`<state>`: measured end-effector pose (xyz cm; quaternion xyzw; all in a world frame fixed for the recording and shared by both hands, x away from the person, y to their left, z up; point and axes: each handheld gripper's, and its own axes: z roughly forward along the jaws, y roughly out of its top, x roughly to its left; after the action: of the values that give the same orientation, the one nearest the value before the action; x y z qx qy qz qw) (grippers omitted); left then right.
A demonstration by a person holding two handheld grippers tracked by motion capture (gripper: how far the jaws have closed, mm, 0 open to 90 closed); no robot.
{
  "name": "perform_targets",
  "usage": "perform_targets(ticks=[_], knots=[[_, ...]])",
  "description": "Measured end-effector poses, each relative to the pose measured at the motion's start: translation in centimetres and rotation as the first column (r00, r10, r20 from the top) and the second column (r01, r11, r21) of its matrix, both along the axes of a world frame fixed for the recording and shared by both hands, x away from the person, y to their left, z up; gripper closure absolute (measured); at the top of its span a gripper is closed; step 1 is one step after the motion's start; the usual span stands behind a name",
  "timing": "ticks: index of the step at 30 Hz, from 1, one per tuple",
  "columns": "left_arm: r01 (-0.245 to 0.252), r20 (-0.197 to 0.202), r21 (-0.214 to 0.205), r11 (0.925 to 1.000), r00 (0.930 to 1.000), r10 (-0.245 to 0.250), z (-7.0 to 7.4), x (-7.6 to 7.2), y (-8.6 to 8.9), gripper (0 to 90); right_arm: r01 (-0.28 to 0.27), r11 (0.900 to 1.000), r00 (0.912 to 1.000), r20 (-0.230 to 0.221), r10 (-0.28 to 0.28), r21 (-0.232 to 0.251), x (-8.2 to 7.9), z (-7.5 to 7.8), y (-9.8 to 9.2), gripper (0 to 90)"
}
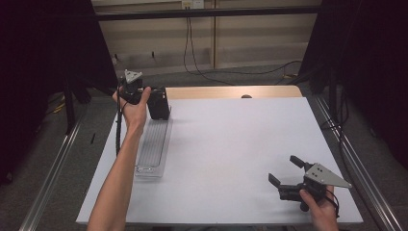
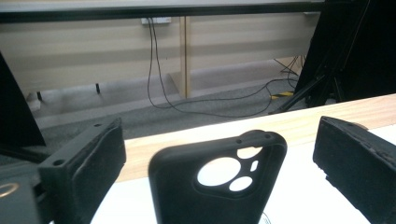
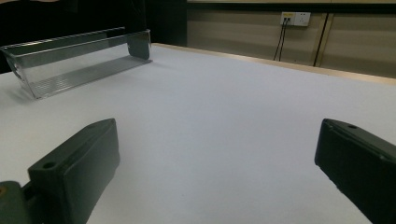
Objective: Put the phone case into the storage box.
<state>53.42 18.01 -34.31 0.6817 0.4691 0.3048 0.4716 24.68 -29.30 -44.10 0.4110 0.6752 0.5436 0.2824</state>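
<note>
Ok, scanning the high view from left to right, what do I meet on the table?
Left gripper by the black phone case → clear tray → bare white table → right gripper, jaws apart.

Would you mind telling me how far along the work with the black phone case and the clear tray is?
Done: the black phone case stands upright at the far end of the clear tray. In hand: the left gripper brackets it, jaws open, no contact visible. Left: whether it closes on the case or withdraws is undecided; the right gripper idles open near the table's front edge.
</note>
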Motion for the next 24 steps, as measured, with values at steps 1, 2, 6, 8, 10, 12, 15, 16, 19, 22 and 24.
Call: perform_targets(ticks=[1, 2, 6, 8, 10, 12, 15, 16, 19, 22, 24], knots=[[-0.004, 0.006, 0.003, 1.0, 1.0, 0.004, 0.0, 0.0, 0.0, 2.8, 0.0, 1.0, 1.0, -0.001, 0.0, -0.003, 0.0, 0.0, 0.0, 0.0], [0.006, 0.011, 0.001, 1.0, 0.9999, -0.006, 0.0, -0.1, 0.1, 2.8, -0.001, 1.0, 1.0, 0.0, 0.001, -0.002, 0.0, 0.0, 0.0, 0.0], [0.014, 0.04, -0.005, 0.9999, 0.9991, -0.014, 0.3, -0.3, 0.2, 2.5, 0.001, 1.0, 1.0, 0.001, -0.001, -0.003, 0.0, 0.0, 0.1, 0.0], [0.019, 0.056, -0.018, 0.9997, 0.9983, -0.018, 0.6, -0.4, 0.4, 2.5, 0.003, 1.0, 1.0, 0.004, -0.003, -0.002, 0.0, 0.0, 0.0, 0.0], [0.025, 0.07, -0.048, 0.9985, 0.9973, -0.022, 0.8, -0.5, 0.6, 2.3, 0.004, 1.0, 1.0, 0.004, -0.004, -0.002, 0.0, 0.0, 0.0, 0.0], [0.027, 0.081, -0.056, 0.9981, 0.9965, -0.022, 1.0, -0.7, 0.9, 2.1, 0.003, 1.0, 1.0, 0.006, -0.003, -0.004, 0.0, 0.0, 0.0, 0.0], [0.046, 0.088, -0.063, 0.997, 0.9953, -0.04, 1.2, -1.0, 1.2, 2.1, 0.002, 1.0, 1.0, 0.003, -0.002, -0.002, 0.0, 0.0, 0.1, 0.0], [0.057, 0.092, -0.06, 0.9966, 0.9945, -0.051, 1.2, -1.1, 1.2, 2.1, 0.0, 1.0, 1.0, 0.002, 0.0, -0.003, 0.0, 0.0, 0.1, 0.0], [0.078, 0.099, -0.057, 0.9953, 0.9925, -0.072, 1.0, -1.5, 1.5, 2.1, -0.001, 1.0, 1.0, 0.003, 0.001, -0.005, 0.1, 0.0, 0.1, 0.0], [0.094, 0.111, -0.063, 0.9935, 0.99, -0.087, 0.7, -2.1, 1.5, 2.3, 0.003, 1.0, 1.0, 0.003, -0.003, -0.004, 0.0, 0.0, 0.1, 0.0], [0.109, 0.108, -0.065, 0.9919, 0.9889, -0.102, 0.4, -2.5, 1.4, 2.6, 0.003, 1.0, 1.0, 0.006, -0.003, -0.004, 0.0, 0.0, 0.1, 0.0]])
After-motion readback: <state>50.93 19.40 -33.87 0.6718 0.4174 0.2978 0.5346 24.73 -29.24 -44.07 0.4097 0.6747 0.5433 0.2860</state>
